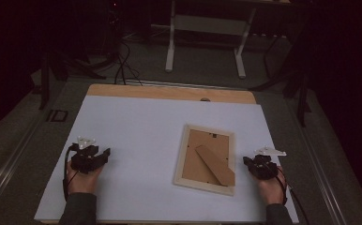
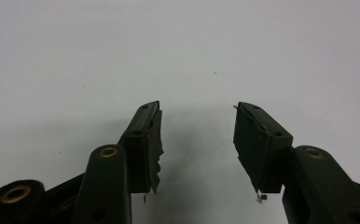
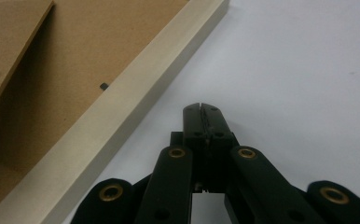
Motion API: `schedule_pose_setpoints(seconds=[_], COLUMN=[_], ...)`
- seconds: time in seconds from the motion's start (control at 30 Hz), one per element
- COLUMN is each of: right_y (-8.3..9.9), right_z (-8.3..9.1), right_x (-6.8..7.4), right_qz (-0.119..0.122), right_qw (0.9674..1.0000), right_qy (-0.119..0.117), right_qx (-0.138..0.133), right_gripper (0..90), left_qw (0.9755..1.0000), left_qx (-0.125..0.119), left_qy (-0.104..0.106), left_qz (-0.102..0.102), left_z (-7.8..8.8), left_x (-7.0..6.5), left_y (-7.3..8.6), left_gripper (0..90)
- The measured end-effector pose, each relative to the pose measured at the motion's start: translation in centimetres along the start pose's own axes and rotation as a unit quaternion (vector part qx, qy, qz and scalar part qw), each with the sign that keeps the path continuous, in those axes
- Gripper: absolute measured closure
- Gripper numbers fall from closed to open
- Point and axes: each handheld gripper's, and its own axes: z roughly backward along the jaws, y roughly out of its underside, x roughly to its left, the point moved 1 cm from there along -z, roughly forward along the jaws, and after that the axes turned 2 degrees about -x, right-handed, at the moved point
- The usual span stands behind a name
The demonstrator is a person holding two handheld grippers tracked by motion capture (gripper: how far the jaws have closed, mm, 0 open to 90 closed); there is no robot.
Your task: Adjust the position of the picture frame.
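Observation:
A pale wooden picture frame (image 1: 182,157) lies face down on the white table top (image 1: 141,131), its brown backing and folded stand (image 1: 215,165) upward. My right gripper (image 1: 246,161) rests just right of the frame, pointing at it. In the right gripper view its jaws (image 3: 201,108) are pressed together with nothing between them, a short gap from the frame's rail (image 3: 136,98). My left gripper (image 1: 107,153) sits at the table's left, well away from the frame. Its jaws (image 2: 197,108) stand apart over bare white surface, holding nothing.
The table's wooden far edge (image 1: 169,92) shows beyond the white sheet. Past it on the dark floor stand a white table base (image 1: 206,28) and loose cables (image 1: 123,65). A metal rail (image 1: 320,183) runs along the table's right side.

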Motion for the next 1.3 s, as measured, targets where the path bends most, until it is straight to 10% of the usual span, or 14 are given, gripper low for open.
schedule_pose_setpoints(seconds=[1.3], right_y=[0.6], right_z=[-0.2], right_x=[2.0], right_qz=[0.048], right_qw=[0.9965], right_qy=[-0.063], right_qx=[0.028], right_gripper=[89.9], left_qw=[0.9987], left_qx=[-0.003], left_qy=[-0.001], left_qz=[-0.052], left_z=[0.2], left_x=[-1.2], left_y=[-0.4], left_gripper=[56.0])
